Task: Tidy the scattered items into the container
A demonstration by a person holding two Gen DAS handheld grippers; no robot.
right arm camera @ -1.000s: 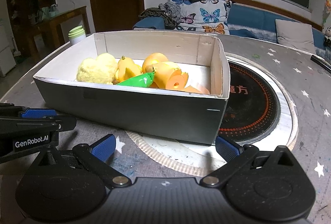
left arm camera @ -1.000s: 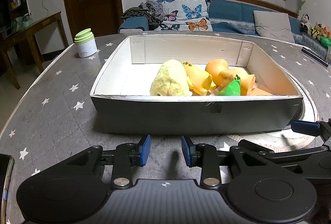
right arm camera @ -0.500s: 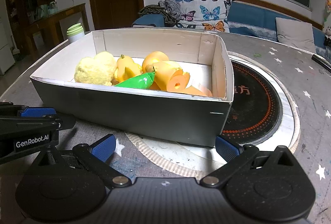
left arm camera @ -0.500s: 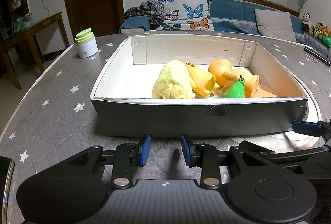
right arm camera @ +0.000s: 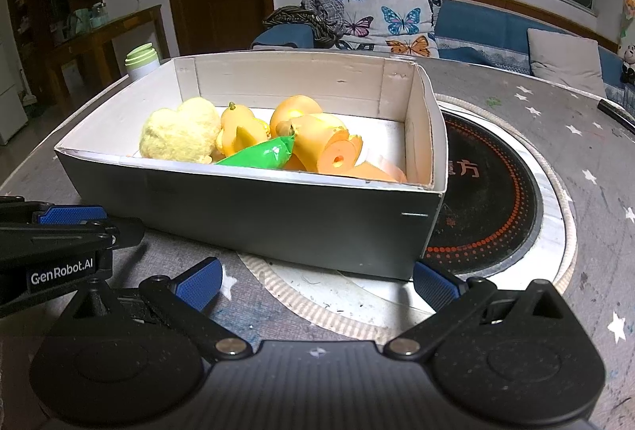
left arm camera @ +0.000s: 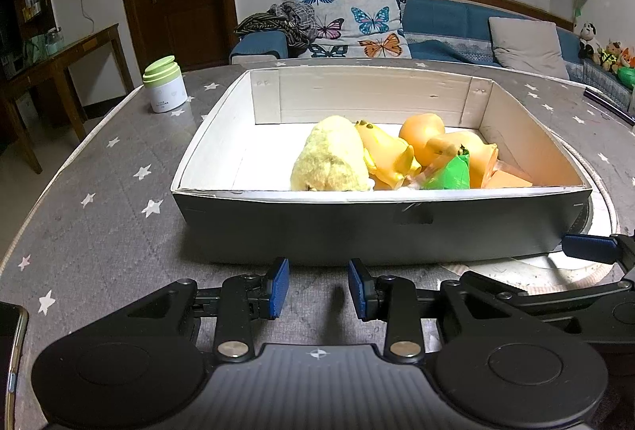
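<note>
A grey cardboard box (left arm camera: 278, 223) (right arm camera: 246, 215) with white inside stands on the table. In it lie a yellow plush toy (left arm camera: 329, 156) (right arm camera: 178, 136), yellow and orange plastic toys (left arm camera: 389, 156) (right arm camera: 321, 144) and a green bag (left arm camera: 450, 174) (right arm camera: 262, 154). My left gripper (left arm camera: 317, 289) is in front of the box's near wall, its fingers a small gap apart with nothing between them. My right gripper (right arm camera: 315, 281) is open wide and empty at the box's near right corner.
A white jar with a green lid (left arm camera: 164, 85) (right arm camera: 141, 61) stands at the table's far left. A round black induction hob (right arm camera: 488, 200) lies right of the box. A phone (left arm camera: 10, 342) lies at the near left edge. A sofa is behind the table.
Both grippers have drawn back and risen slightly from the box. Their jaws have not changed.
</note>
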